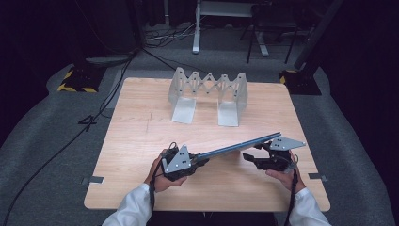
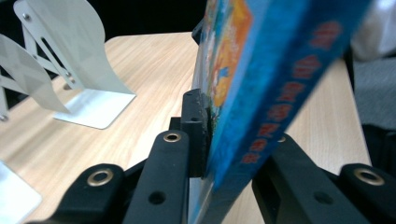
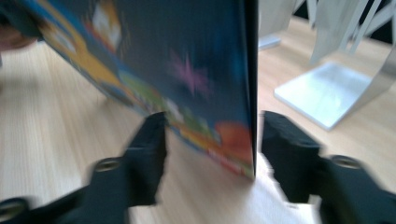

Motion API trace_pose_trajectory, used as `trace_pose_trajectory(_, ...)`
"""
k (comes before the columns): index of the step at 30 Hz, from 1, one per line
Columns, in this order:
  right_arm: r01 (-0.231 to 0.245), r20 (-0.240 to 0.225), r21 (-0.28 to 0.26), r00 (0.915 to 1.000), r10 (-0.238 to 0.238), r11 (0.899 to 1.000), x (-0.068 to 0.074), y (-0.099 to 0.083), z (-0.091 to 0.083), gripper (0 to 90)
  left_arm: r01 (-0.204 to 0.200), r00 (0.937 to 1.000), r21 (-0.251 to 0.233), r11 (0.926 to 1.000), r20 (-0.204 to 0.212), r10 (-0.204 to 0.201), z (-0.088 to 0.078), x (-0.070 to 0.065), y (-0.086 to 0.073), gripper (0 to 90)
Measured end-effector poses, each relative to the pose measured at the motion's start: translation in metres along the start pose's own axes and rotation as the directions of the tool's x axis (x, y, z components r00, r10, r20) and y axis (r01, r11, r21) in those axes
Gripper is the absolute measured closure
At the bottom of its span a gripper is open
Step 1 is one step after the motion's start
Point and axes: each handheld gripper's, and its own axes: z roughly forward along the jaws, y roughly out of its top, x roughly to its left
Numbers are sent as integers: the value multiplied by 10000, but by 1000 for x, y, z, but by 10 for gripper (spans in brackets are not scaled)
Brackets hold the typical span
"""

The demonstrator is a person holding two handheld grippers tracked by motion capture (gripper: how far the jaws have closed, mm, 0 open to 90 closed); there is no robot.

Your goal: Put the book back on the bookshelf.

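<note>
We log a blue picture book (image 1: 240,146), left gripper (image 1: 195,162) clamped on its edge, right gripper (image 1: 263,157) apparently parted around it, expandable metal bookend rack (image 1: 209,94) behind.

A thin blue picture book (image 1: 240,146) with a colourful cover, held tilted above the wooden table, spine up

Pale matt wood-grain table (image 1: 141,141). Smooth grey sheet-metal expanding bookend rack (image 1: 208,96), riveted. Glossy printed blue book (image 2: 261,84). Matt black plastic-looking left gripper (image 2: 205,140). Grey carpet floor (image 1: 42,141).
</note>
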Motion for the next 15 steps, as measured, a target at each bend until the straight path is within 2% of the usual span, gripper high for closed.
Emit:
trace_pose_trajectory(3,87,203,-209,9998,-83,9997,2,3,0,495,62,10000,-62,10000,-12,-62,0,1,0,794)
trace_pose_trajectory(5,441,339,-232,9985,-433,9988,3,6,1,519,238,9997,-243,9994,-16,-239,-1,0,2,802)
trace_pose_trajectory(6,457,401,-242,9982,-447,9987,4,7,0,526,234,9997,-306,9993,17,-234,-3,1,2,809)
trace_pose_trajectory(8,569,381,-275,9977,-559,9980,4,9,-1,556,528,9985,-469,9975,148,-521,-4,2,3,824)
trace_pose_trajectory(10,513,227,-340,9985,-506,9981,3,10,-2,580,1035,9942,-664,9924,368,-1012,-6,6,0,822)
trace_pose_trajectory(12,477,224,-359,9986,-469,9982,3,10,-2,590,1155,9928,-760,9904,409,-1126,-6,8,-3,822)
trace_pose_trajectory(15,455,240,-288,9987,-448,9985,2,12,0,592,1245,9922,-794,9890,217,-1231,-6,11,-4,817)
